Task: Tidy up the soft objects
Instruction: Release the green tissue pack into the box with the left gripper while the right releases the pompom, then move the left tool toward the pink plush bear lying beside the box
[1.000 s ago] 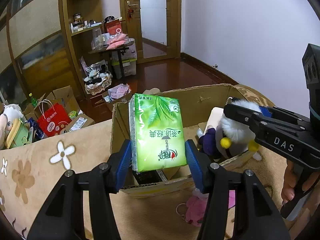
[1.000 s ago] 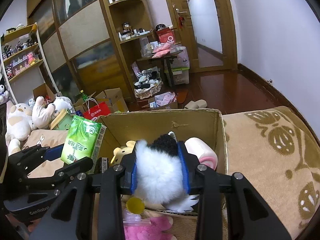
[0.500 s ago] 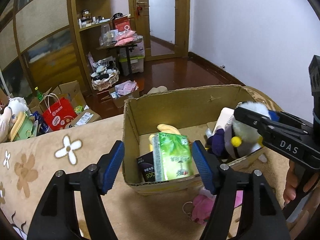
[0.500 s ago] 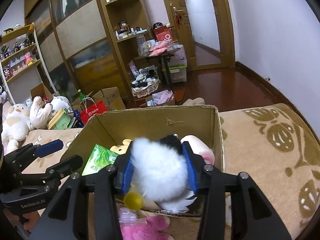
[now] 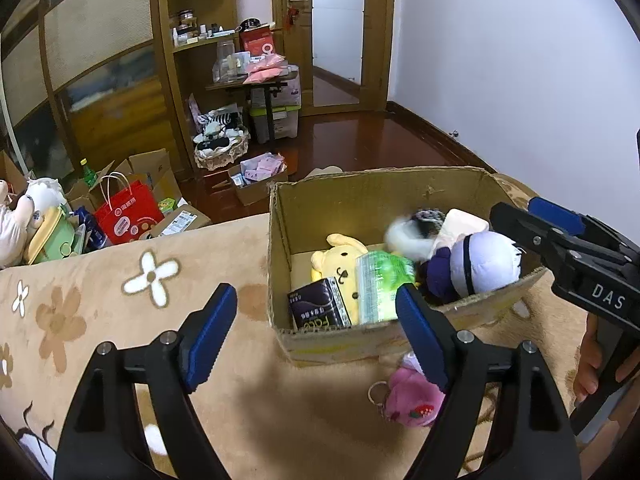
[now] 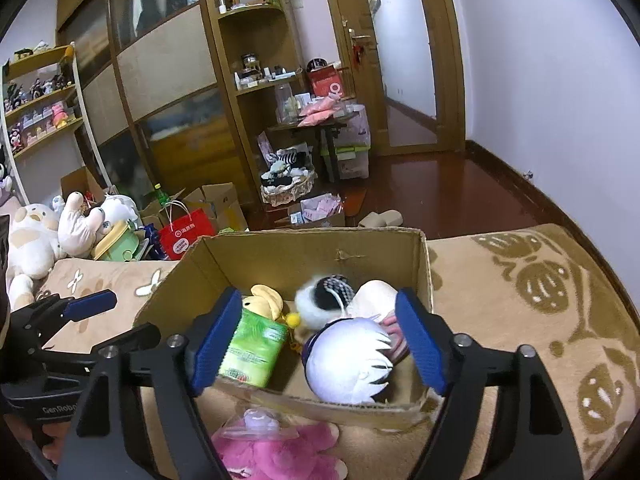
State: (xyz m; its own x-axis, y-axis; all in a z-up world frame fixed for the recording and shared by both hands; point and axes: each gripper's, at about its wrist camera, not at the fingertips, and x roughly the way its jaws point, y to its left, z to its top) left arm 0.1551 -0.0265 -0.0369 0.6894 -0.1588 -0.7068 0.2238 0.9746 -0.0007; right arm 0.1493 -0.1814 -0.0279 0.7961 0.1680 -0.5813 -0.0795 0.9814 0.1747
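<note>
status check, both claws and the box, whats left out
Left claw and right claw opening, nothing between pads. Green tissue pack in cardboard box. Pink plush outside, near front wall.

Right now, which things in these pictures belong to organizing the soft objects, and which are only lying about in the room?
Part of the job:
- cardboard box
- green tissue pack
- yellow plush dog
- white-haired plush doll
- black-and-white fluffy toy
- pink plush keychain, outside the box

Just lying about:
- red paper bag
- wicker basket
- slippers
</note>
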